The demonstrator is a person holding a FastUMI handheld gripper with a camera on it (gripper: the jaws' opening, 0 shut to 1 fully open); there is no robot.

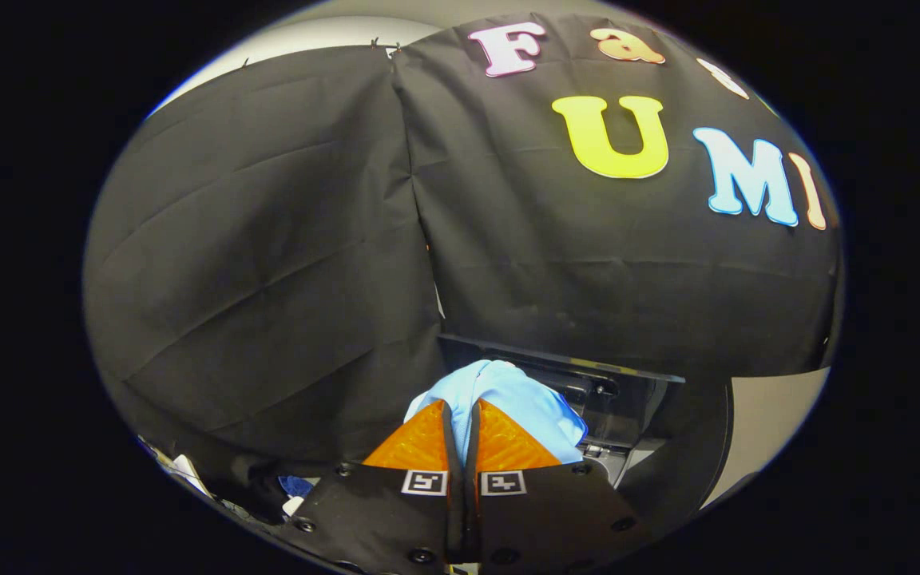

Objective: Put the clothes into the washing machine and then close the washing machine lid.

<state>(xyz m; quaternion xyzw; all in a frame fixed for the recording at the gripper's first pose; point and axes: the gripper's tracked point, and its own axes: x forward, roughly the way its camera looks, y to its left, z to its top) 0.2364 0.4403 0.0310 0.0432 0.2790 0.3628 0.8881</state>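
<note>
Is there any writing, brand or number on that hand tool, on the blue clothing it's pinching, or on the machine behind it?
Gripper: no words; two square black-and-white pattern tags, no letters or numbers.
Light blue garment, pinched between the gripper's fingers: no print to be seen.
Washing machine, just beyond the garment: too dark and small to read anything.

Fisheye on the tongs [461, 407], facing booth wall [268, 239]

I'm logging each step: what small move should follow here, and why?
Probably carry the light blue cloth forward over the washing machine. The tongs are shut on it, held up, with the machine just beyond them.
</note>
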